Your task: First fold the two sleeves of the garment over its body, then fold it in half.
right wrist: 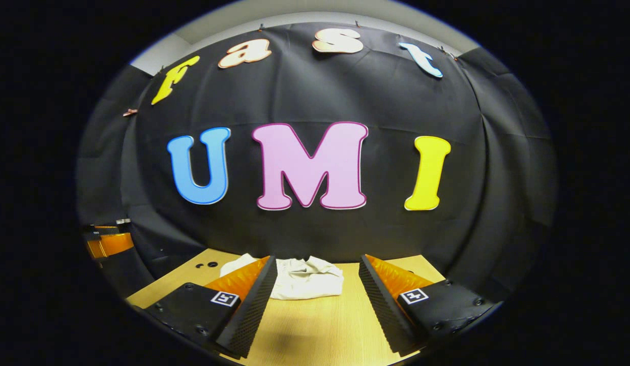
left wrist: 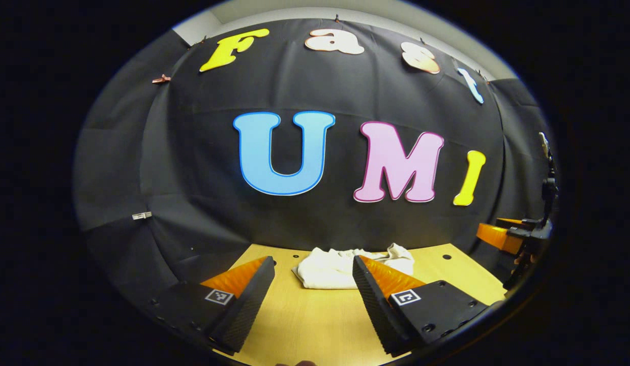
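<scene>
Pale wood-grain tabletop (left wrist: 315, 315), smooth, with small dark holes near its far edge, running out ahead of both pairs of fingers to a black cloth wall (left wrist: 203, 168) hung in creased panels, a strip of light ceiling above. White garment (left wrist: 329, 268) lying bunched and folded on the wood, beyond the tips of the left gripper (left wrist: 313, 268), between its two fingers and partly behind the right-hand one; fingers spread wide, holding nothing. Same garment (right wrist: 304, 278) ahead of the right gripper (right wrist: 317, 265), nearer its left-hand finger; fingers likewise parted and empty. Right gripper (left wrist: 515, 235) seen again far off beside the left gripper's right-hand finger.
</scene>
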